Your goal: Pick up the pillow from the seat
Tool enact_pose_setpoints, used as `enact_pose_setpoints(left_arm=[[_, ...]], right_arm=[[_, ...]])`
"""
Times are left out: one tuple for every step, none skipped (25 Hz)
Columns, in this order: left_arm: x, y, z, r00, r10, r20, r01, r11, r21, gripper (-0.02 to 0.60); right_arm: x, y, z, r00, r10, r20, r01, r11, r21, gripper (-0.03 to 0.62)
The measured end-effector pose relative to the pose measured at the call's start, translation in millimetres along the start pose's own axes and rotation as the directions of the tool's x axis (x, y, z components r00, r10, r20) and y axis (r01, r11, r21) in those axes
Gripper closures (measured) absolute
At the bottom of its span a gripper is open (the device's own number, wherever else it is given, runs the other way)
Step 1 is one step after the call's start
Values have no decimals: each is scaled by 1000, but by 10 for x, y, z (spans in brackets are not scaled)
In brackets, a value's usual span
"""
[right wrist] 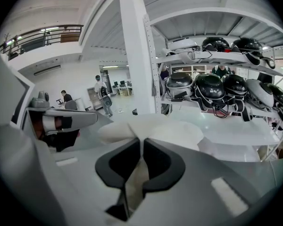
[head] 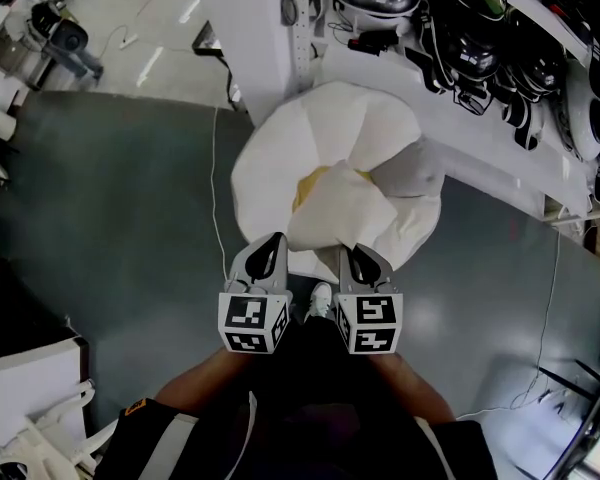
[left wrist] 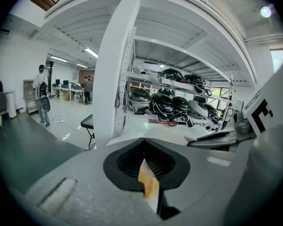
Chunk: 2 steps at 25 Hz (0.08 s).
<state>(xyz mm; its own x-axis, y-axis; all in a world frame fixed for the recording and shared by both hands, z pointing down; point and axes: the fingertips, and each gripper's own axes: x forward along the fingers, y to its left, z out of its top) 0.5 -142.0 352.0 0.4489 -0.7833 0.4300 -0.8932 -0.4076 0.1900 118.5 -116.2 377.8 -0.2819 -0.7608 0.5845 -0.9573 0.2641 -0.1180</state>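
We hold both grippers side by side low in the head view, close together but not touching, each with its marker cube turned up toward us. The left gripper (head: 269,255) has its jaws pinched together on the near edge of the pillow (head: 340,138). Its own view shows a fold of yellow and white fabric (left wrist: 149,185) squeezed between the dark pads. The right gripper (head: 359,260) is likewise clamped on the pillow's edge, with pale cloth caught in the narrow slot between its nearly closed jaws.

The pillow spreads away from the grippers toward 12 o'clock, a big, soft, white, roundish mass. A yellow patch (head: 314,184) shows where the fabric folds near the left gripper. Its far lobe bulges toward the white pillar (left wrist: 111,79), and a greyer fold sits at about 2 o'clock. We cannot tell from here what it rests on, if anything.

Under it lies a dark grey floor (head: 110,208), and a thin white cable (head: 216,178) runs along it at 10 o'clock. A white rack (head: 460,168) loaded with black helmets (head: 475,43) fills the view from 1 to 3 o'clock. Between the cubes, at 6 o'clock from the pillow, one light shoe (head: 321,300) peeks out (ours, seen straight down).
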Motion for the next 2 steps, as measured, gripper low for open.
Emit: enact_pose_setpoints(left_arm=[[9,4,7,1000,0,1,0,1000,1,580],[17,10,13,1000,0,3,0,1000,1,580]], right_arm=[[10,-4,6,1000,0,0,0,1000,-2,568],[20,-8,12,1000,0,0,0,1000,-3,568]])
